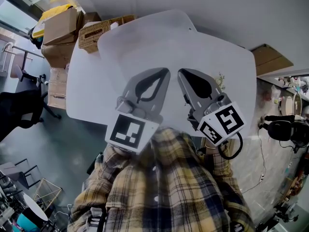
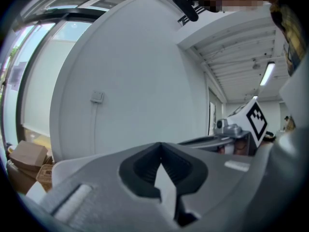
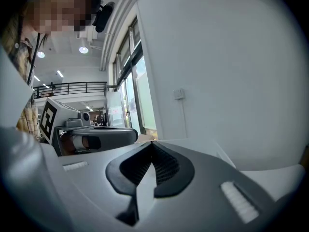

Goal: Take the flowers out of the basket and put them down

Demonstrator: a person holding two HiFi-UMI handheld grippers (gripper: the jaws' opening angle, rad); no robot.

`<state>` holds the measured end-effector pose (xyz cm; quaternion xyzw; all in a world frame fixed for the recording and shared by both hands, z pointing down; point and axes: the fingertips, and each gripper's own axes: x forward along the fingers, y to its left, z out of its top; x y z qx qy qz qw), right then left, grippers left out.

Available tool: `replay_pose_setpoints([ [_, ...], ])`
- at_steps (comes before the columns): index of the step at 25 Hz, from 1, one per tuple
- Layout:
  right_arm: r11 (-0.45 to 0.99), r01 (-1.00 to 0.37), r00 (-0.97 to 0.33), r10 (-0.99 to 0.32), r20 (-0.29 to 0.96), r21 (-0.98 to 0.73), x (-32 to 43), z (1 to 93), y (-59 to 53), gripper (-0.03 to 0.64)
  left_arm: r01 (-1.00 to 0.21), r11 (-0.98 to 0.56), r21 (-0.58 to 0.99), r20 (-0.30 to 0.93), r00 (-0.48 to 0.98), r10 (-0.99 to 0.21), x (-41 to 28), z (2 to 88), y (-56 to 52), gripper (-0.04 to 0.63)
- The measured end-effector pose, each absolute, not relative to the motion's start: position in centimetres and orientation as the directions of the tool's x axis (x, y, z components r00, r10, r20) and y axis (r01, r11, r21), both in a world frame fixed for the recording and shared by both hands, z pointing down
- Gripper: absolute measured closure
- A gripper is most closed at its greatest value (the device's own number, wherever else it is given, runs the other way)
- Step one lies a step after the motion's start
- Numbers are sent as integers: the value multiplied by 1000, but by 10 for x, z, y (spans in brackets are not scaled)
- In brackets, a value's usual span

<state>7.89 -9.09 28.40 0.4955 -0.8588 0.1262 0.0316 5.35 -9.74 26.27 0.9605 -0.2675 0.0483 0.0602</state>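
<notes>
Above the white surface (image 1: 145,47), my left gripper (image 1: 167,71) and right gripper (image 1: 180,72) hang clenched, empty; wicker basket (image 1: 99,33) seemingly not yet reached.

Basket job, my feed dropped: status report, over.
Left gripper and right gripper shut, empty, over table. Wicker basket at far-left corner, flowers not made out. Nothing in the way.

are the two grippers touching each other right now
Apart. The head view shows a strip of white table between the left gripper and the right gripper, so they do not meet. Each has its jaws closed on nothing.
</notes>
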Motion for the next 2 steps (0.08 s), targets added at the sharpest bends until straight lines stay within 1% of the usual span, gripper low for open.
replay_pose_setpoints([
  [2,474,-860,-504,-845,179,-186,81,285,-93,612,-518,-849,105,118,854,-507,55,262,-99,594],
])
